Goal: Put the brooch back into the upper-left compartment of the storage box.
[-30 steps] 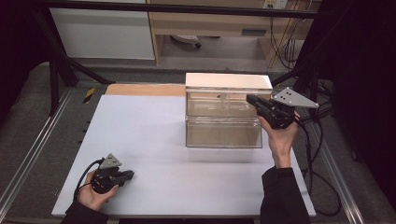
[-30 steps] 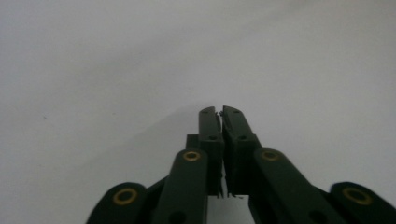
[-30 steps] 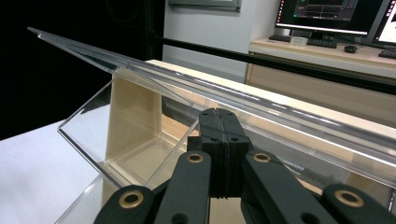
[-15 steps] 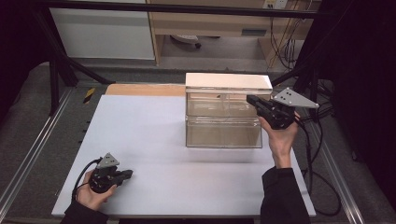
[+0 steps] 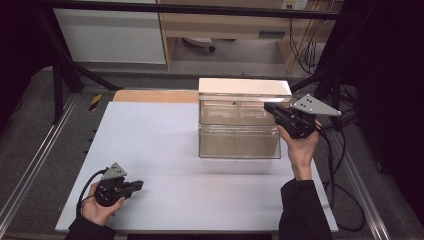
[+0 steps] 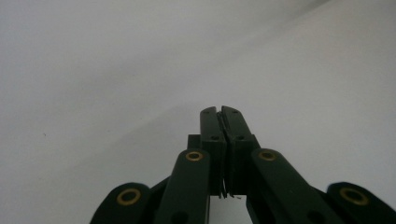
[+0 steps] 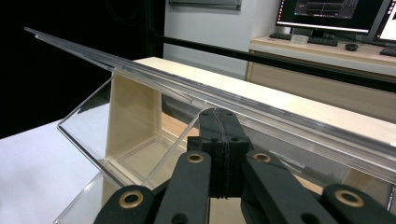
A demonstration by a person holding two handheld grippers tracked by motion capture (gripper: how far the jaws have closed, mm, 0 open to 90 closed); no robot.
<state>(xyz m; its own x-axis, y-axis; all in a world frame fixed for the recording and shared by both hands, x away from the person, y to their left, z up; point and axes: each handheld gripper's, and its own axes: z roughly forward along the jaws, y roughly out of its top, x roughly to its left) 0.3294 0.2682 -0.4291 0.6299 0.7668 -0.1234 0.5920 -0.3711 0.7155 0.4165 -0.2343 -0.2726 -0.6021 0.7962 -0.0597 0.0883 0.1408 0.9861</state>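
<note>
A clear acrylic drawer box (image 5: 239, 122) with a white top stands at the back right of the white table (image 5: 165, 145). My right gripper (image 5: 270, 107) is held above the table at the box's right end, level with its upper tier, jaws shut with nothing between them. In the right gripper view the shut tips (image 7: 217, 112) sit just under the box's clear top edge, by a see-through drawer (image 7: 135, 121). My left gripper (image 5: 139, 185) rests low at the table's front left, shut and empty. Its closed tips (image 6: 220, 110) point across bare white tabletop (image 6: 116, 70).
A wooden strip (image 5: 155, 96) lines the table's far edge left of the box. Black cables (image 5: 345, 165) trail off the right side. Metal rails (image 5: 35, 165) run along the left. A desk with monitors (image 7: 327, 11) stands beyond the box in the right gripper view.
</note>
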